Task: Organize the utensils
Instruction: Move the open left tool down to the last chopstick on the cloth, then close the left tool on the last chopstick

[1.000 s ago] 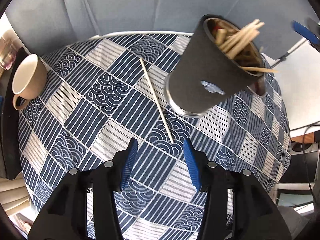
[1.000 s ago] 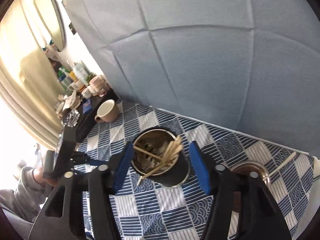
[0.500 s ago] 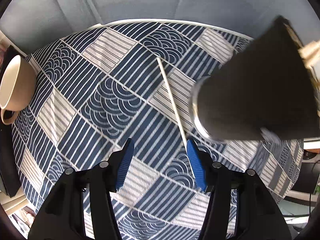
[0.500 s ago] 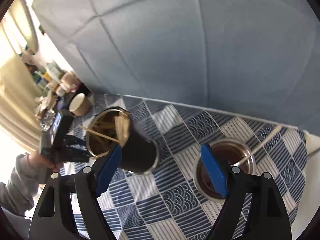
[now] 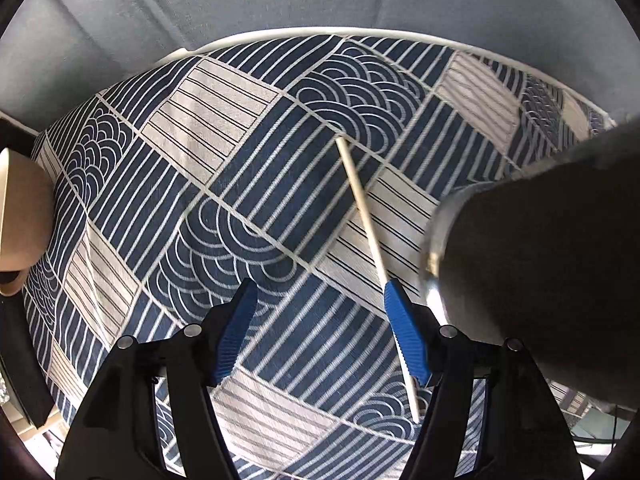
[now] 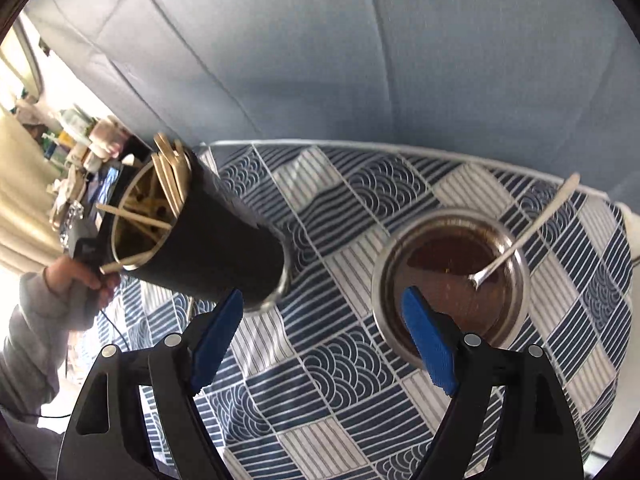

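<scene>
A single pale chopstick (image 5: 362, 204) lies on the patterned tablecloth (image 5: 248, 152), slanting toward me beside the black utensil holder (image 5: 540, 264). My left gripper (image 5: 320, 286) hangs low over the cloth with its jaws opening. The chopstick's near part runs under the right-hand finger (image 5: 402, 328), and nothing is gripped. In the right wrist view the black holder (image 6: 216, 248) holds several wooden chopsticks (image 6: 170, 176). A metal cup (image 6: 400, 344) with a spoon (image 6: 532, 232) stands to its right. My right gripper (image 6: 322, 296) is open above the cloth between the two.
A beige mug (image 5: 20, 220) stands at the table's left edge. A blue-grey padded wall (image 6: 360, 60) backs the table. A person's hand (image 6: 76, 276) and grey sleeve are at the left, with a cluttered shelf (image 6: 80, 140) behind.
My left gripper sank toward the cloth, drew up to the chopstick and spread wider. My right gripper came down from over the black holder, swung toward the metal cup and opened wider.
</scene>
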`<state>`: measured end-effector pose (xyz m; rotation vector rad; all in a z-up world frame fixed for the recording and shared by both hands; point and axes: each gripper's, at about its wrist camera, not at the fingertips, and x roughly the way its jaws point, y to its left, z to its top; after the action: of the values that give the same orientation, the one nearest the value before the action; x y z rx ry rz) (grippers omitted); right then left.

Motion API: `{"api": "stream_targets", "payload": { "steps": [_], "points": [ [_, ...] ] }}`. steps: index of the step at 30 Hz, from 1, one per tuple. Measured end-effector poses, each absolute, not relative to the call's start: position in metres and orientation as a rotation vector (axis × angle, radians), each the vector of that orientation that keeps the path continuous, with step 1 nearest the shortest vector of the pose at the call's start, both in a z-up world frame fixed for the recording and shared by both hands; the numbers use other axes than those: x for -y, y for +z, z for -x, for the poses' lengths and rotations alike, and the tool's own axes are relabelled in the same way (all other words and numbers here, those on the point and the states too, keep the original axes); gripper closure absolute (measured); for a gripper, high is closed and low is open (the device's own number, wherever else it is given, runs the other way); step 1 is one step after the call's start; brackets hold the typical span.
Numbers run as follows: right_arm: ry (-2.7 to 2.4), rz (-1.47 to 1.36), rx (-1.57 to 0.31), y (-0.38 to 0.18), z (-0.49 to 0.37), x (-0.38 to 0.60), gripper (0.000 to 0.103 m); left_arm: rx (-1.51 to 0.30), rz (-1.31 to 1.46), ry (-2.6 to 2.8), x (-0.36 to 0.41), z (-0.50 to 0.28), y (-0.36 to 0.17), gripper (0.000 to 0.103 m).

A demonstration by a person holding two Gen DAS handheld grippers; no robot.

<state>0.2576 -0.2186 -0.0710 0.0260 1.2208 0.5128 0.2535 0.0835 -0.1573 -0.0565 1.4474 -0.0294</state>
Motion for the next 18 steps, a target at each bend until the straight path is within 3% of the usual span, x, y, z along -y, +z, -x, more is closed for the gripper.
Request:
{"api": "stream_targets", "payload": {
  "steps": [8,11,13,15,17,18],
  "points": [
    [0.493,-0.052,-1.270,-0.088,-0.247,0.224,0.026,-1.406,0.068,-0.038,-0.084,-0.269,-0.158,0.038],
    [0.491,-0.062,-1.279,-0.090,-0.244,0.223,0.026,-1.375,0.046,-0.089,-0.074,-0.278,-0.157,0.055],
    [0.498,-0.063,-1.277,-0.090,-0.241,0.222,0.026,-1.371,0.074,-0.137,-0.070,-0.276,-0.156,0.081],
    [0.504,-0.057,-1.273,-0.089,-0.239,0.220,0.026,-1.386,0.133,-0.157,-0.076,-0.277,-0.158,0.085],
    [0.503,-0.052,-1.273,-0.088,-0.237,0.219,0.026,-1.398,0.119,-0.135,-0.082,-0.274,-0.160,0.101],
    [0.504,-0.054,-1.273,-0.088,-0.236,0.218,0.026,-1.399,0.122,-0.144,-0.082,-0.272,-0.161,0.101]
  ]
}}
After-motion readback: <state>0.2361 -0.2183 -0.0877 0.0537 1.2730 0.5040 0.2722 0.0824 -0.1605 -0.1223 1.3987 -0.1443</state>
